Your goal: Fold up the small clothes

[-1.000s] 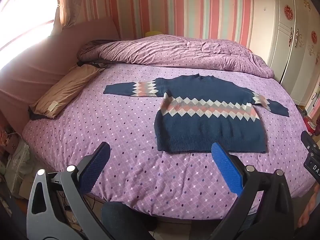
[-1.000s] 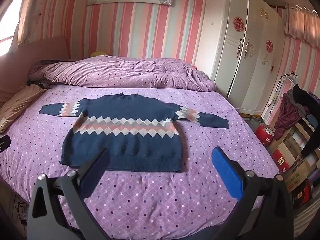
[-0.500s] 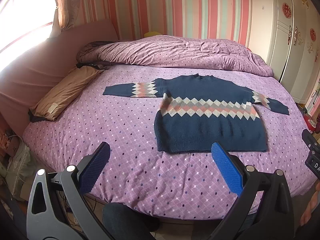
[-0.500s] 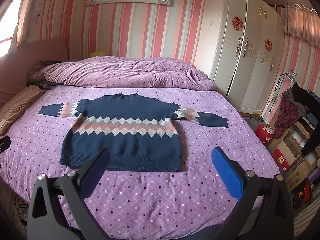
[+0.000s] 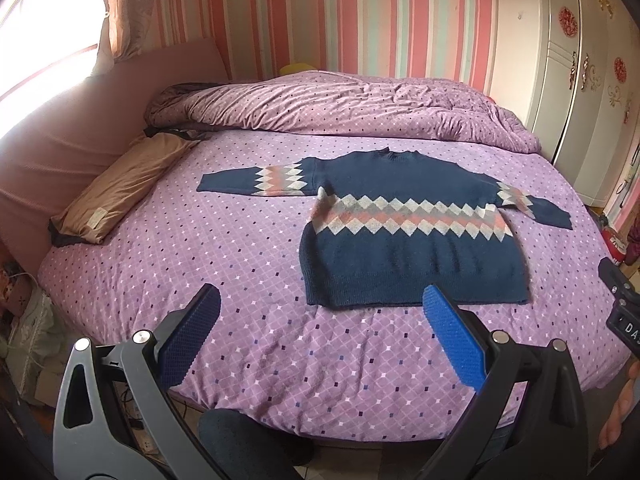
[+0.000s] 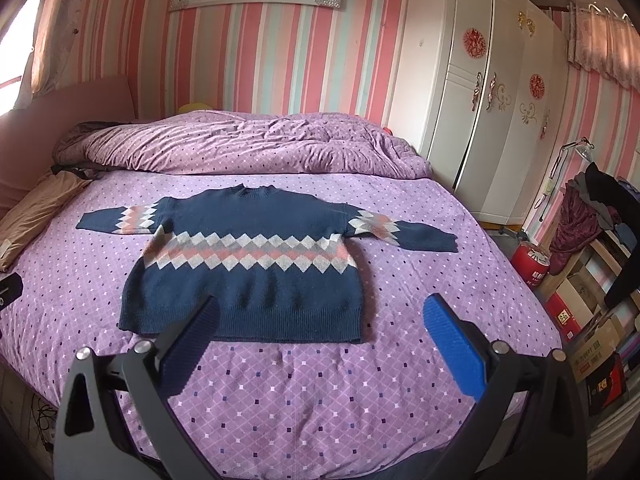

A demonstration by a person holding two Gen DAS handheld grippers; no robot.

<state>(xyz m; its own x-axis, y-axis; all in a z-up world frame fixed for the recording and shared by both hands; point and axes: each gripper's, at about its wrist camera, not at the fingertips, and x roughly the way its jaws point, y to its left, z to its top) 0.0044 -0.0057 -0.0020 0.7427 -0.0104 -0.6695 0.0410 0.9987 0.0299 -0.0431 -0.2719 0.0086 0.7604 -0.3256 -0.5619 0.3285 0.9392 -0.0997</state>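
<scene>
Little changed since last frame: we keep left gripper [image 5: 320, 336] and right gripper [image 6: 318, 334] spread wide, empty, short of navy sweater [image 6: 248, 264] lying flat on purple bed [image 6: 320, 392]. Risk: pads snagging bedsheet along with hem.

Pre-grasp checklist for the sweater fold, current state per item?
1. Sweater spread flat on the bed, nothing lying on it: ok.
2. Both sleeves laid out to the sides and visible: left sleeve, right sleeve: ok.
3. Left gripper open and empty: ok.
4. Right gripper open and empty: ok.
5. Grippers touching the sweater: not yet, both sit short of the hem; approach needed.
6. Free bed surface around the sweater for folding; pillow and duvet lie apart from it: ok.
</scene>
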